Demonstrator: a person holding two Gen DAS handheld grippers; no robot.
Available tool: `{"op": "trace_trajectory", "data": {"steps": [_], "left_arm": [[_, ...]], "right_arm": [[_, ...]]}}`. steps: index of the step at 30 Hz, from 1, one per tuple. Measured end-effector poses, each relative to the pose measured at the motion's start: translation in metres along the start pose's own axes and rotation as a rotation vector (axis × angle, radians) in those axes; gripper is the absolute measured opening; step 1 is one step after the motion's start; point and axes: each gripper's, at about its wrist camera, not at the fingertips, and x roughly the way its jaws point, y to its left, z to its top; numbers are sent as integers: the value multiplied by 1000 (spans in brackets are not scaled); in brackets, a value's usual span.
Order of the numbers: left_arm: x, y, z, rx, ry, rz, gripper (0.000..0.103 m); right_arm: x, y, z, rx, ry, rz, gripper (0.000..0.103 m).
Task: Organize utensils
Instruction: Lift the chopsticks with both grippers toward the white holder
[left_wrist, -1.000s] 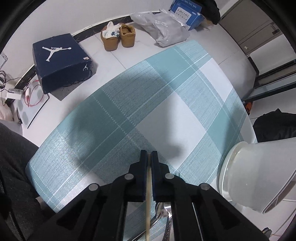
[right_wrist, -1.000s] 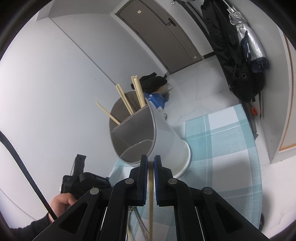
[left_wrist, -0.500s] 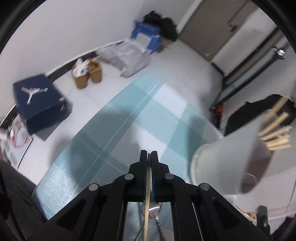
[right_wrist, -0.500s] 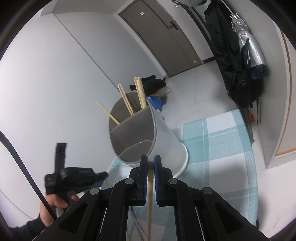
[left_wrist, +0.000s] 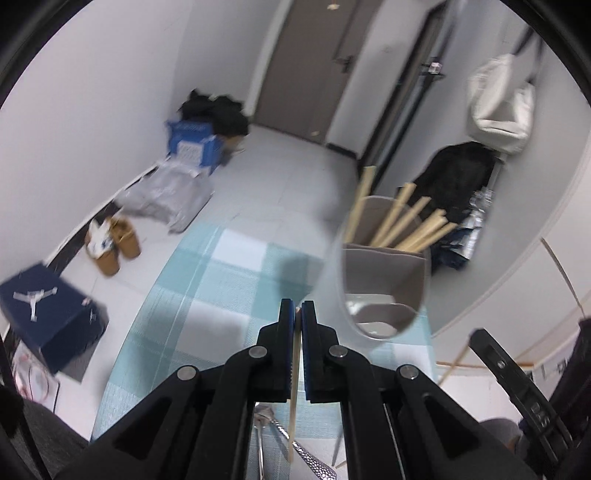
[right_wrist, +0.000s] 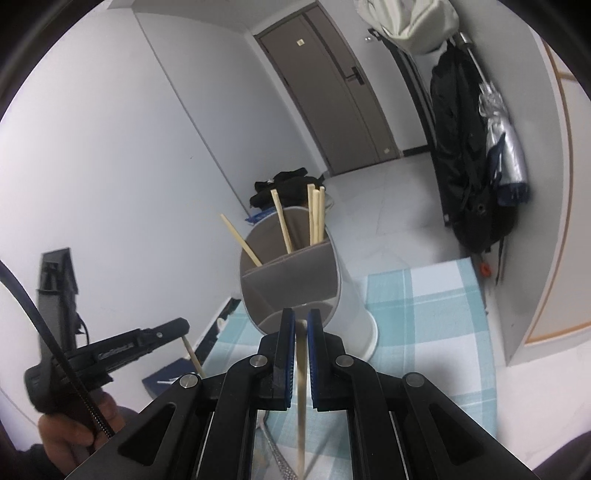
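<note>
Utensil holder (right_wrist: 295, 280), a white divided cup with pale chopsticks leaning in its far compartment, is standing on the checked cloth (right_wrist: 424, 314) just beyond the right gripper (right_wrist: 301, 325), which is nearer. Both grippers are pinching 1 chopstick each (right_wrist: 301, 398), its long axis running back toward the camera; left gripper (left_wrist: 297, 310) is sitting left of the holder.

Both grippers point down toward the utensil holder (right_wrist: 291, 273). The left hand-held gripper (left_wrist: 297, 314) is clamped on a chopstick (left_wrist: 293, 398); the right hand-held gripper (right_wrist: 301, 325) pinches another chopstick (right_wrist: 301, 398).
</note>
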Motion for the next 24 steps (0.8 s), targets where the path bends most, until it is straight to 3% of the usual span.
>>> {"op": "trace_trajectory", "data": {"steps": [9, 13, 24], "left_arm": [[-14, -10, -1, 84, -6, -55, 1], [-18, -15, 1, 85, 53, -47, 1], [-40, -29, 17, 119, 16, -84, 1]], "right_arm": [[-17, 20, 3, -49, -39, -56, 6], [-21, 22, 6, -40, -50, -71, 6], [-30, 24, 20, -36, -78, -81, 6]]}}
